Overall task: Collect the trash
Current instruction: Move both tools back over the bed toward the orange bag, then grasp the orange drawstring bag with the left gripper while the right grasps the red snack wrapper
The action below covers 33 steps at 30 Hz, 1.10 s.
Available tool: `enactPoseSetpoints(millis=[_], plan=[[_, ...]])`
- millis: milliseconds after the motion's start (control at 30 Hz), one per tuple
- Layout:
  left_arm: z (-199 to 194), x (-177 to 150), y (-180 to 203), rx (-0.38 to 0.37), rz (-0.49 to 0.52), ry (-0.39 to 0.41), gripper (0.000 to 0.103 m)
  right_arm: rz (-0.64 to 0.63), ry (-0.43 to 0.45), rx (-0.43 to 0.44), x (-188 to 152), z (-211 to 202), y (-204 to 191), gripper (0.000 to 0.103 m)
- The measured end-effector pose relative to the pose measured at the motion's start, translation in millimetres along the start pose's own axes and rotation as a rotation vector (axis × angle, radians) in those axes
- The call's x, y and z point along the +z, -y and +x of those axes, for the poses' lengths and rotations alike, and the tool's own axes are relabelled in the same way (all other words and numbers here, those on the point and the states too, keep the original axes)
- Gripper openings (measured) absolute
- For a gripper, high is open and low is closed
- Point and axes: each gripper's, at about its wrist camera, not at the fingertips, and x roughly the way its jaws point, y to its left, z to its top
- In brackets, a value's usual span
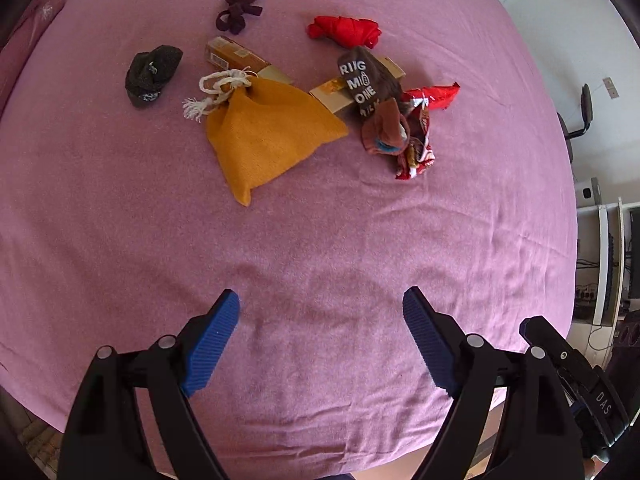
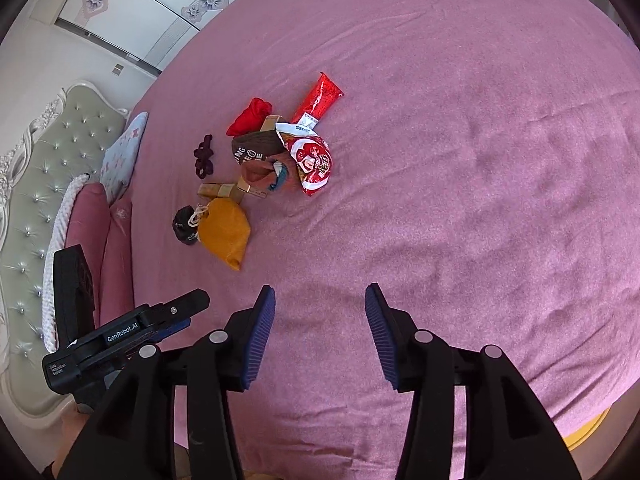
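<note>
A pink bed sheet (image 1: 320,240) carries a pile of items. An orange drawstring pouch (image 1: 268,136) (image 2: 224,232) lies nearest. Red snack wrappers (image 1: 420,128) (image 2: 314,160) lie beside a brown sock with white letters (image 1: 366,80) (image 2: 256,146) and flat cardboard boxes (image 1: 236,56) (image 2: 224,191). A red cloth (image 1: 346,31) (image 2: 250,116), a dark scrunchie (image 1: 240,10) (image 2: 203,156) and a small black pouch (image 1: 152,74) (image 2: 184,224) lie around them. My left gripper (image 1: 320,308) is open and empty, well short of the pile. My right gripper (image 2: 320,300) is open and empty, also short of it.
A padded grey headboard (image 2: 36,184) and pink pillows (image 2: 116,264) stand left in the right wrist view. White shelving (image 1: 608,256) and an office chair (image 1: 580,120) stand beyond the bed's right edge in the left wrist view. The other gripper's body (image 2: 120,340) shows at lower left.
</note>
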Motion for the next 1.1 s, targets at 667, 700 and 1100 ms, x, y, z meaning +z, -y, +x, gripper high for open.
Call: enactPoseSetpoints(millis=[667,700,1100], plan=[[88.6,87.4,-49.5,0.082,-0.184,-0.065,0.084,-0.061,-0.134,0.006,96.5,120.5,-9.5,0.056],[91.9,90.9,-52.6,0.085,-0.190,-0.069,0.084,-0.060,-0.139,0.004,98.7,124.7,-9.0,0.056],[111.5,113.0,-59.0,0.043,-0.208,-0.108,0.038,-0.055,-0.167,-0.012,111.5,149.9,-7.4,0.056]])
